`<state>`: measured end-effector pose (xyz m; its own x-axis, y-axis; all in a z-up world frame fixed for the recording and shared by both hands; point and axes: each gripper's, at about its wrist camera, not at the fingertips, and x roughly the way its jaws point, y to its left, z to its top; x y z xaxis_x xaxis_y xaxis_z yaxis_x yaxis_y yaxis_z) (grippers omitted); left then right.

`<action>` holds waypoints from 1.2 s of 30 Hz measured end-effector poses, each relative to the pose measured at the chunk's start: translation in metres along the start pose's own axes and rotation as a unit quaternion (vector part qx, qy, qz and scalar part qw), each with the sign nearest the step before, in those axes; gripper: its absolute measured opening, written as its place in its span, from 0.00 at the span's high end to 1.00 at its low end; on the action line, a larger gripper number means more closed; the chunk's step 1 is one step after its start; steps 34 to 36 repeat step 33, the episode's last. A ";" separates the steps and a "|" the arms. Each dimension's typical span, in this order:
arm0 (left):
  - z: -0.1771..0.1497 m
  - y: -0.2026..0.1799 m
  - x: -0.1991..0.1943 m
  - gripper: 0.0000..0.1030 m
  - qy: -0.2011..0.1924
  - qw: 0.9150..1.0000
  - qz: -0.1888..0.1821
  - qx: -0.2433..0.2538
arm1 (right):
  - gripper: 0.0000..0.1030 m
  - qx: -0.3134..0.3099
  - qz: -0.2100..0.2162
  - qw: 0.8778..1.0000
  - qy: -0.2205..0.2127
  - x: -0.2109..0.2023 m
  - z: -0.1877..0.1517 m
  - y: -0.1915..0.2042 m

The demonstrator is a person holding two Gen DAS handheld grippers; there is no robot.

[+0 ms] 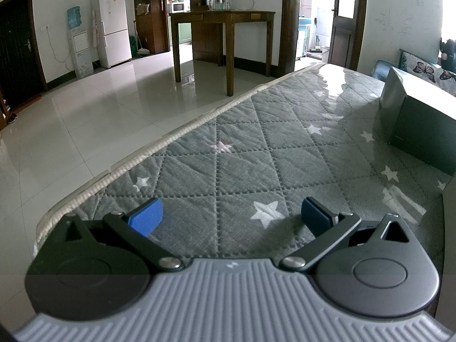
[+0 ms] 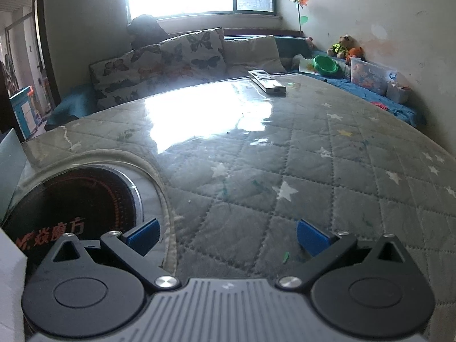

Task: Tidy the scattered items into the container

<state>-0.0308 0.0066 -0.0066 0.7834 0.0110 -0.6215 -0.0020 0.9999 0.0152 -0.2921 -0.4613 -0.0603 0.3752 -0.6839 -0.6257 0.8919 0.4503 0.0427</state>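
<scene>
Ahead of the right hand-held gripper [image 2: 228, 235], which is spread wide and empty, a remote control [image 2: 266, 82] lies far across the tabletop [image 2: 313, 156], its long axis running away and slightly rightward. The left hand-held gripper [image 1: 232, 216], also wide and empty, sees only a dark box [image 1: 413, 119] to its right.

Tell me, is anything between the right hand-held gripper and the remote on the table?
Nothing visible. The right hand-held gripper is open, and only bare quilted table cover lies between it and the remote at the far edge.
</scene>
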 end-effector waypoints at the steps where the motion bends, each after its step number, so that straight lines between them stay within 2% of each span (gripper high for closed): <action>1: 0.000 0.000 0.000 0.00 0.000 1.000 0.000 0.000 | 0.00 -0.002 0.003 1.000 -0.003 -0.003 0.000 0.001; 13: 0.000 0.000 0.000 0.00 0.000 1.000 0.000 0.000 | 0.00 -0.068 0.017 0.997 -0.031 -0.044 0.004 0.014; 26: 0.001 -0.004 -0.004 0.00 0.001 1.000 -0.007 0.007 | 0.00 -0.116 0.077 0.990 -0.022 -0.084 -0.005 0.035; 30: -0.002 -0.009 -0.010 0.00 -0.003 0.999 -0.026 0.025 | 0.00 -0.125 0.094 0.988 -0.020 -0.094 -0.011 0.043; 36: -0.005 -0.014 -0.017 0.00 -0.014 0.999 -0.029 0.042 | 0.00 -0.141 0.103 0.984 -0.017 -0.102 -0.015 0.048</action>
